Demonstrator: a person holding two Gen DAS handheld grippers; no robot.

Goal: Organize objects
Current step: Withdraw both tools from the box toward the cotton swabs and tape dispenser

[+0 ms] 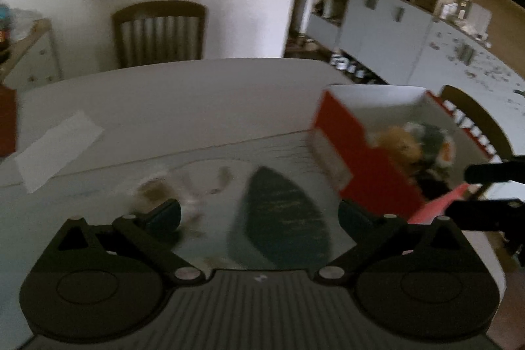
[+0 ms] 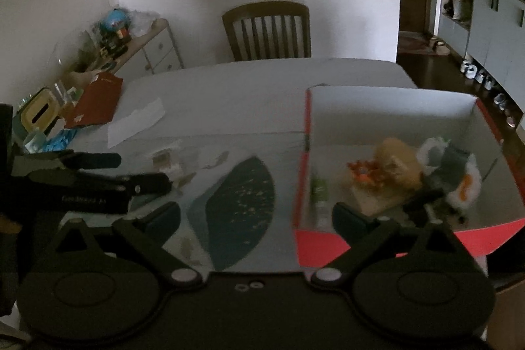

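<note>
Two sets of tongs hang over the tabletop (image 2: pixel 229 94), and both stand spread wide with nothing between their fingers. The left tongs (image 1: pixel 259 215) frame only bare glass and a dark teal leaf-shaped mat (image 1: pixel 282 218) under the glass; their fingers touch nothing. The right tongs (image 2: pixel 256 217) are likewise empty, the left finger (image 2: pixel 164 217) over the glass beside the mat, the right finger (image 2: pixel 349 217) in front of the near corner of the red box (image 2: pixel 300 173); whether it touches the box wall cannot be told. The box sits open on the right part of the tabletop, white inside, and holds the gathered things: a tan soft toy (image 2: pixel 397 159), a grey and white plush with orange marks (image 2: pixel 456 176), a small orange-red item (image 2: pixel 364 171) and a green tube (image 2: pixel 320 191) lying along the left wall. In the right wrist view the left tongs show again at the left edge, above the glass. A white sheet of paper (image 2: pixel 136 122) lies flat further back on the tabletop, well apart from the box, and small pale scraps (image 2: pixel 167 161) lie just beyond the mat. A wooden chair (image 2: pixel 267 30) stands at the far edge.
</note>
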